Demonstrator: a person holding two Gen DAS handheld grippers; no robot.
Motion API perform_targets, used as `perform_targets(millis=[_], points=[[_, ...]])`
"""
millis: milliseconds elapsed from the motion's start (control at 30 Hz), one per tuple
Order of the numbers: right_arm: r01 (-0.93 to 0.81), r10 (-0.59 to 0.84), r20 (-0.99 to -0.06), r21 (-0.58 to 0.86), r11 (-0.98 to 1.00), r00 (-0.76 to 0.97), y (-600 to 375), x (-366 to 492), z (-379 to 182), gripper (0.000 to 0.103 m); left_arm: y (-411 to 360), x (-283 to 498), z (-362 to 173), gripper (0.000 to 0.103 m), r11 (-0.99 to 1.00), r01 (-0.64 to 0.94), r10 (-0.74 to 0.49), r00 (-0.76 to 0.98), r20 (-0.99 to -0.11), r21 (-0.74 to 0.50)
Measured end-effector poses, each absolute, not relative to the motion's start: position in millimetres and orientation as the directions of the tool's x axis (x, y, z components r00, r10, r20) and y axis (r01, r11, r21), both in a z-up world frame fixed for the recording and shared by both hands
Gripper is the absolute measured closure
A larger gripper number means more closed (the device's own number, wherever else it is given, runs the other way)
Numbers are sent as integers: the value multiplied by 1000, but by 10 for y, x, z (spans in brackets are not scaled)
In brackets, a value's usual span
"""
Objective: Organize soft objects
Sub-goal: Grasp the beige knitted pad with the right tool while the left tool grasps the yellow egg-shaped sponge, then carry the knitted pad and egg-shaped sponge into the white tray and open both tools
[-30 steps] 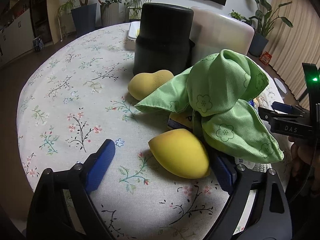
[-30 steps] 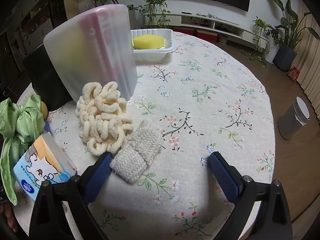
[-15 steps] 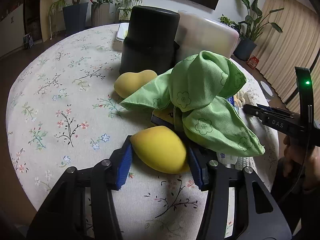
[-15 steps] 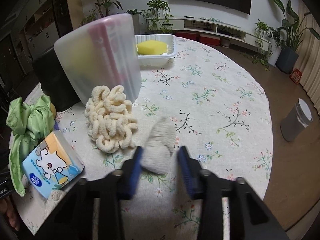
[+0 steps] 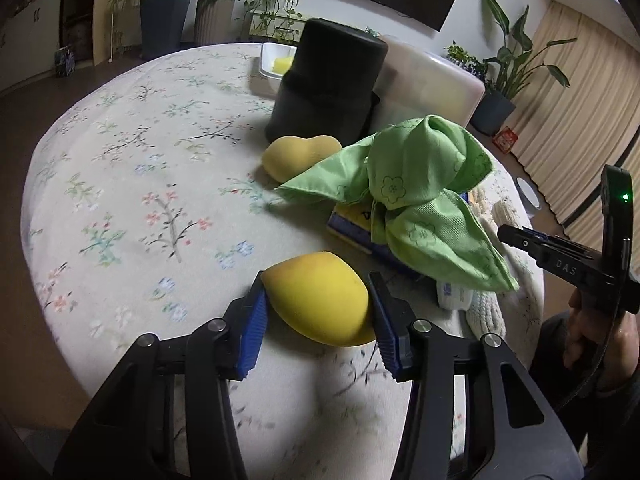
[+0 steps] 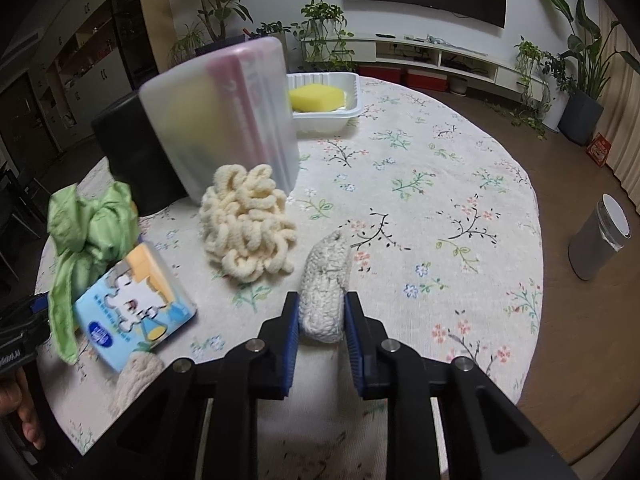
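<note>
Fingers (image 6: 294, 320) pinch knit pad (image 6: 325, 284), long axis pointing away.

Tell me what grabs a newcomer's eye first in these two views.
In the left wrist view, the left gripper is clamped on a yellow egg-shaped sponge, with a crumpled green cloth just beyond it. In the right wrist view, the right gripper pinches a white knitted piece beside a cream chenille bundle.

The room is dim with soft light from above; the round table (image 5: 120, 168) bends at the edges and the corners go black; the frosted box (image 6: 224, 116) looks blurry.
</note>
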State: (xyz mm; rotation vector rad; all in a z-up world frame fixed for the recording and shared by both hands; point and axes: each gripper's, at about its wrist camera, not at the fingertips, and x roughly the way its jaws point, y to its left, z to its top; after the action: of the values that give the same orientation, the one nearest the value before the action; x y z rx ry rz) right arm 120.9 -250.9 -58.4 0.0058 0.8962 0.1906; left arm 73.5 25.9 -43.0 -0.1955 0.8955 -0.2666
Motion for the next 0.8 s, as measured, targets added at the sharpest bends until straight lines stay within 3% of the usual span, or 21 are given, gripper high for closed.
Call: perform_targets(millis=[467,800], points=[[-237,274,-806,171,956,524,-2614,810,-434,79,390,501,-170,58,921,252,-388,507,-770,-298],[-207,240,-824,153,966,513,-3097,950,-201,79,1122,910,167,58,964,154,-266,614,-743,-218]])
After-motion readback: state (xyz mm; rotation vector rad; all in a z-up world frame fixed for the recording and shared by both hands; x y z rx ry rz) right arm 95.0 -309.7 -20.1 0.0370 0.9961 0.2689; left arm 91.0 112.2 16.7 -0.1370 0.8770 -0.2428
